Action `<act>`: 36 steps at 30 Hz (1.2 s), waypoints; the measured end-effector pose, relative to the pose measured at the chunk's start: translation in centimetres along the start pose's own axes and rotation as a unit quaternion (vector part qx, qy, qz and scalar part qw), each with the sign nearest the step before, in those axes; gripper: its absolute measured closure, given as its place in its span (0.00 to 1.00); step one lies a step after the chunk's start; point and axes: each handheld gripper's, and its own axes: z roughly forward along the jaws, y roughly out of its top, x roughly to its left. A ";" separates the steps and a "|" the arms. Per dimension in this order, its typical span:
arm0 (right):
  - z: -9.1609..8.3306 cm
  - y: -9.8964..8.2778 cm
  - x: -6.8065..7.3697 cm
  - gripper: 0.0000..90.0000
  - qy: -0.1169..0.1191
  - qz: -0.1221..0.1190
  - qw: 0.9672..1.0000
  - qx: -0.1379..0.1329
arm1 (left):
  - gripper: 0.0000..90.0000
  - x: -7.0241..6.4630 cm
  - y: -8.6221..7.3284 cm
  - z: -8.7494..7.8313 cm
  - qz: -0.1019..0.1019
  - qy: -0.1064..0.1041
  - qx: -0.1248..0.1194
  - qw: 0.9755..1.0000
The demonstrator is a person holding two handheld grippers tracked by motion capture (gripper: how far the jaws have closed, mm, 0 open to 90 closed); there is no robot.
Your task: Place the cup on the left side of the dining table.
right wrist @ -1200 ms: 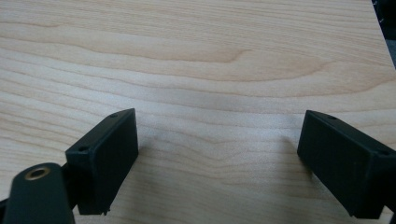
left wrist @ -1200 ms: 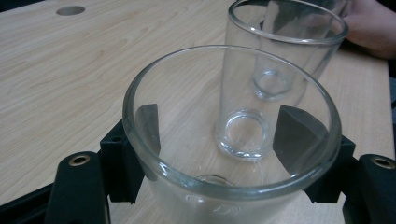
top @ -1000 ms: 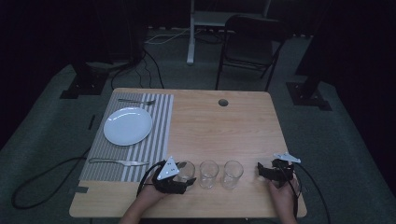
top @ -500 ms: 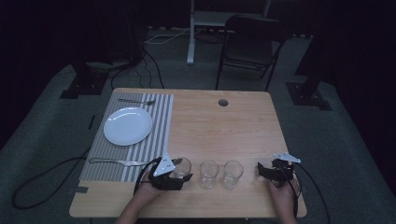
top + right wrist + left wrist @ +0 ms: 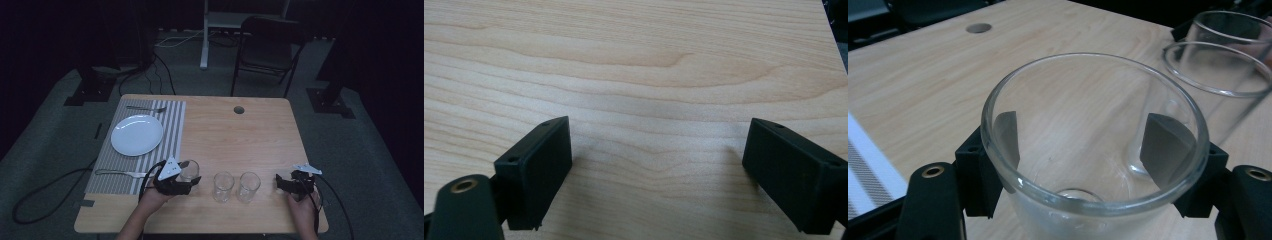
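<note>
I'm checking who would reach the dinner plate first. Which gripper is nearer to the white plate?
Left. The left gripper, shut on a glass, sits just past the placemat's near right corner, close to the plate. The right gripper rests open by the table's right edge, beyond two more glasses.

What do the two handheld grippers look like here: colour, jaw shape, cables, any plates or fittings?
Both are black. The left gripper and right gripper each carry a pale three-cornered plate on top and trail a black cable toward the table's near edge. Up close, the jaws are blocky and rectangular, with small screw holes and a brass-coloured eyelet at the base. Forearms look bare; no sleeve is visible.
</note>
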 end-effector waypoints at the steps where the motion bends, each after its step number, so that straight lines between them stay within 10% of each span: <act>1: 0.0 0.0 0.0 0.13 0.000 0.000 1.000 0.000 | 0.33 0.2 0.1 0.0 -0.002 0.000 0.000 1.000; 18: 0.0 0.0 0.0 0.13 0.000 0.000 1.000 0.000 | 0.33 3.4 1.0 -1.3 -0.025 0.083 0.001 0.996; 36: 0.0 0.0 0.0 0.13 0.000 -0.001 1.000 0.000 | 0.33 7.1 0.0 -1.3 -0.093 0.189 -0.007 0.978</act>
